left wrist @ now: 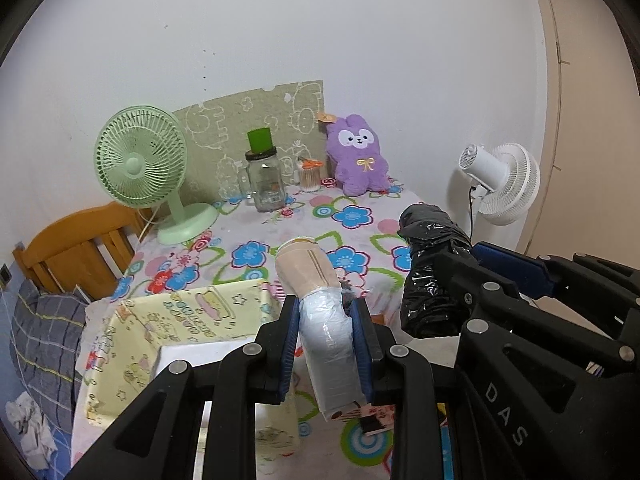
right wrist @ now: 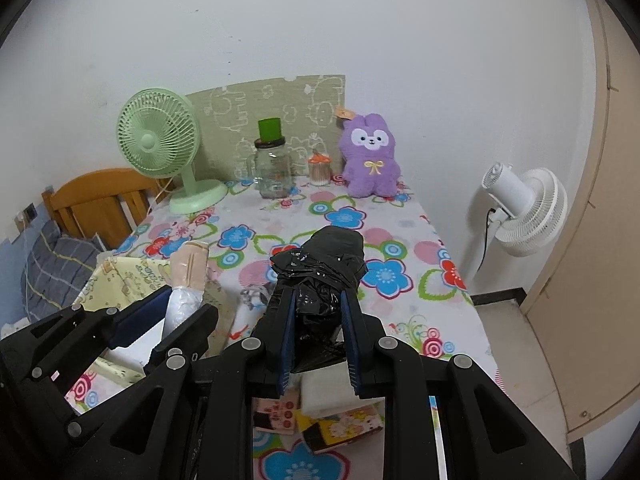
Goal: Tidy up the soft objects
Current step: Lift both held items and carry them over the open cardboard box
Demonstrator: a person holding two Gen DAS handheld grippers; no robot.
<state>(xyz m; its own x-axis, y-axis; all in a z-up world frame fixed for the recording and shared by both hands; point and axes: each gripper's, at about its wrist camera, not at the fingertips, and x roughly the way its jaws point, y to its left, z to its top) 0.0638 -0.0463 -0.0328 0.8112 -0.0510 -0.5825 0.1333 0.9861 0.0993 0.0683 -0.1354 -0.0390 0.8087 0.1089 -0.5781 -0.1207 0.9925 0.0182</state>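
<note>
Black plastic roll (right wrist: 320, 276) sits squeezed in the right hand-held gripper (right wrist: 320, 344); the left hand-held gripper (left wrist: 326, 344) squeezes a beige roll (left wrist: 316, 296). Squeeze softly; drop both in the yellow box (left wrist: 132, 340) at nine o'clock.

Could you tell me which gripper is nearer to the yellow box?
Left. The left gripper, shut on a wrapped roll, sits beside the yellow box; the right gripper, holding a black bundle, is farther right.

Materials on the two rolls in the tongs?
Black roll in the right tongs: thin glossy plastic film, judging by crinkles and glare. Pale roll in the left tongs: translucent plastic wrap over a beige, cloth-like matte end; exact fabric unclear.
</note>
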